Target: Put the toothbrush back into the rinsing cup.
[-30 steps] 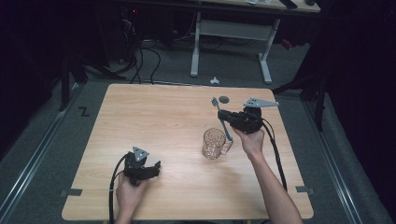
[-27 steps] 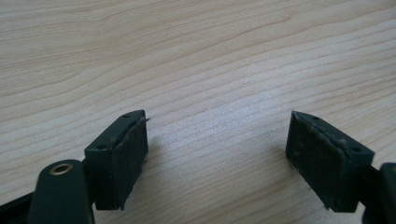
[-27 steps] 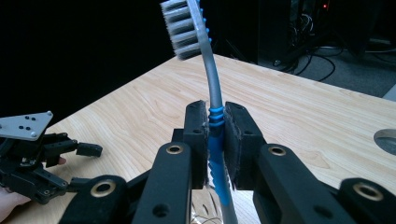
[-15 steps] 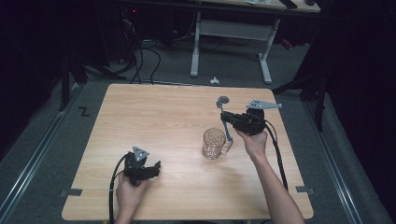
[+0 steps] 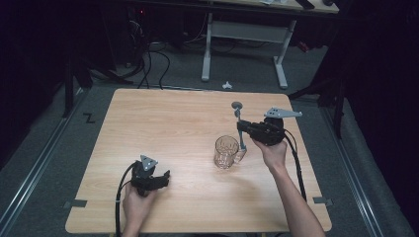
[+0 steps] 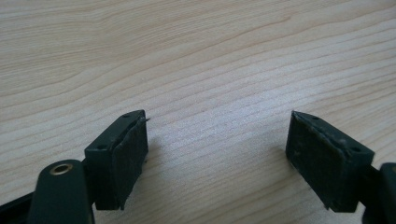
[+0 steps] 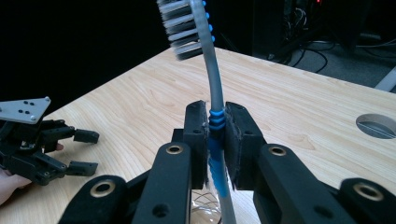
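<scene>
Blue-grey toothbrush handle vanishes below the right hand-held gripper.

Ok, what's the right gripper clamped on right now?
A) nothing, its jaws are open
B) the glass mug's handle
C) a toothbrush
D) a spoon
C: in the right gripper view the right gripper has both pads pressed on the toothbrush handle, bristles up, above the glass mug.

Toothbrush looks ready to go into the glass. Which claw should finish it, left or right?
Right. The right claw is already shut on the toothbrush, just above the glass mug. The left claw is open and empty, resting on the table well away from it.
</scene>
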{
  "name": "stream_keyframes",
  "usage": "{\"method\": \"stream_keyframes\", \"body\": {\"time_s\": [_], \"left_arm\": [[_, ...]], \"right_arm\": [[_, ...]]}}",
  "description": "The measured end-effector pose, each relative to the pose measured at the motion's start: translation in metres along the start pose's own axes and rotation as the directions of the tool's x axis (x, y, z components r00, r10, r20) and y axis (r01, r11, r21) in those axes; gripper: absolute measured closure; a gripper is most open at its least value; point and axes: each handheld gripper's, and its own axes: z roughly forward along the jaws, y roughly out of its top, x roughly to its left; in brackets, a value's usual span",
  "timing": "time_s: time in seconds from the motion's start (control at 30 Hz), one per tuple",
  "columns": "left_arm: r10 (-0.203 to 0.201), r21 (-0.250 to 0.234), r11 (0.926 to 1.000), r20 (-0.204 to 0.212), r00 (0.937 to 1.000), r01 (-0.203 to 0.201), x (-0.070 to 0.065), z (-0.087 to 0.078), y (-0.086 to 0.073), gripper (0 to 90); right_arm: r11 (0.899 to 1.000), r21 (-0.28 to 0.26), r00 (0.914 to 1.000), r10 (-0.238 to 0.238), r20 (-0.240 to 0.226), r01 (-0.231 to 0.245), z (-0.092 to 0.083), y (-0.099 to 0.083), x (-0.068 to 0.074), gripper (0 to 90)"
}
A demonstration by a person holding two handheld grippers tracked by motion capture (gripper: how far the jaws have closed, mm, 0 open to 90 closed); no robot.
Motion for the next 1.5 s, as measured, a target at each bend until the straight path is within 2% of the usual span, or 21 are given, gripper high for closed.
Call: {"method": "stream_keyframes", "body": {"time_s": [1.1,1.5], "left_arm": [[0.0,0.0,1.0,0.0,1.0,0.0,0.0,0.0,0.0,21.5],[0.0,0.0,1.0,0.0,1.0,0.0,0.0,0.0,0.0,21.5]], "right_arm": [[0.999,0.033,0.9996,-0.02,0.02,0.019,-0.011,-0.012,0.004,79.9],[0.999,0.036,0.9997,-0.003,0.024,0.002,-0.016,-0.02,0.0,79.9]]}}
